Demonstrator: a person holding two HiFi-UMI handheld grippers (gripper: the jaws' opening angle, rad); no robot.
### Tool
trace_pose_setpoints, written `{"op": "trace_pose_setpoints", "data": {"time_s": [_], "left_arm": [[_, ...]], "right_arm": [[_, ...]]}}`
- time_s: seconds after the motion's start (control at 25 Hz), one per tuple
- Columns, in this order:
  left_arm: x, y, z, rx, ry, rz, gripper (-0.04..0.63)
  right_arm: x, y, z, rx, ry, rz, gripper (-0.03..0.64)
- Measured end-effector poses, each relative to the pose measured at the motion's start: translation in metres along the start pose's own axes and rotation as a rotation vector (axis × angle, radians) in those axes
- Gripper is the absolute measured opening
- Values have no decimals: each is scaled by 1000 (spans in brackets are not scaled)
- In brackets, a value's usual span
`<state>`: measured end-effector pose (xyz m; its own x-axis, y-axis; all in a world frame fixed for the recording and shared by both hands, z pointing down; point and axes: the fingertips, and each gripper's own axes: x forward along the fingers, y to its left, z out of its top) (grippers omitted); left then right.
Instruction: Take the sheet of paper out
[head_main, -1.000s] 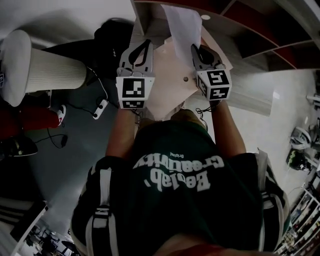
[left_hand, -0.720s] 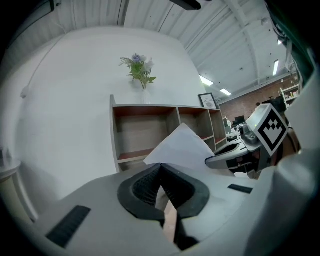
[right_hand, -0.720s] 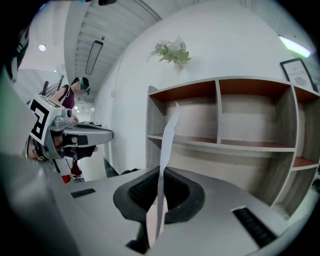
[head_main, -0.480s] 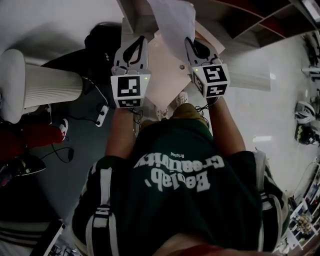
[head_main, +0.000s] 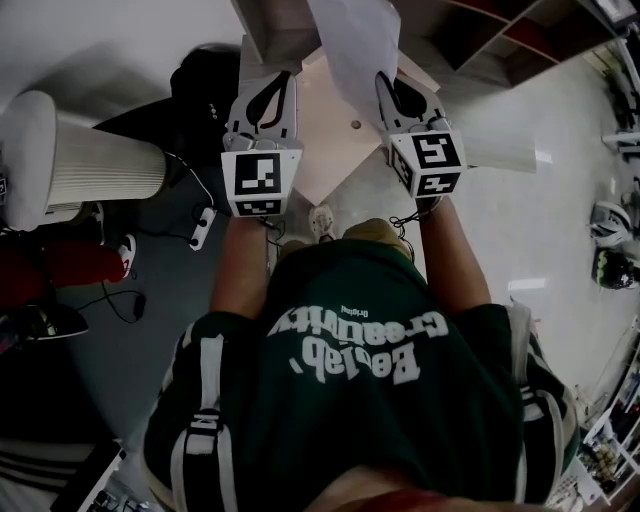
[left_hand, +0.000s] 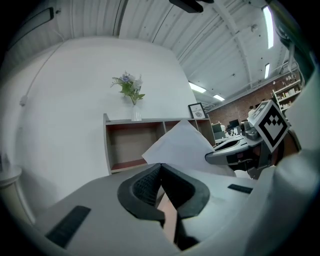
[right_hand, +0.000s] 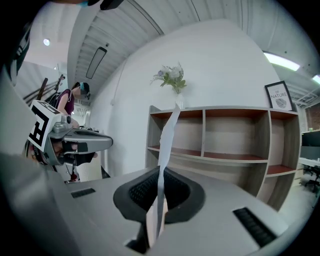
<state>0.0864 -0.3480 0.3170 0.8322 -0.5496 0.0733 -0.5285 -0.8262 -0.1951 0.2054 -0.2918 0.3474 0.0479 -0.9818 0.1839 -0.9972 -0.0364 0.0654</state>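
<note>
**Gently: draw the sheet (right_hand: 167, 135) straight out**

The right gripper (right_hand: 160, 175) is clamped on the white sheet, which stands edge-on before the shelf (right_hand: 225, 155). The left gripper (left_hand: 161, 167) is closed on the tan envelope (head_main: 325, 140), further from the shelf. Best to part them evenly, without twisting, lest the paper crease. The gripper bodies hide whether the sheet's lower edge is free.

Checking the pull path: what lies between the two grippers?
The head view shows a pale tan flat envelope between the left gripper and right gripper, with the white sheet of paper sticking up from it.
</note>
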Motion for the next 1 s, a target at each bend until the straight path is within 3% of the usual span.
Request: {"op": "trace_pose_setpoints", "data": {"time_s": [0.6,1.0], "left_arm": [[-82,-134,19,52,26,14,18],[-130,-184,36,74,1,32,18]], "right_arm": [[-152,5,-24,21,-37,46,34],[-226,3,-32,24,-87,22,34]]}}
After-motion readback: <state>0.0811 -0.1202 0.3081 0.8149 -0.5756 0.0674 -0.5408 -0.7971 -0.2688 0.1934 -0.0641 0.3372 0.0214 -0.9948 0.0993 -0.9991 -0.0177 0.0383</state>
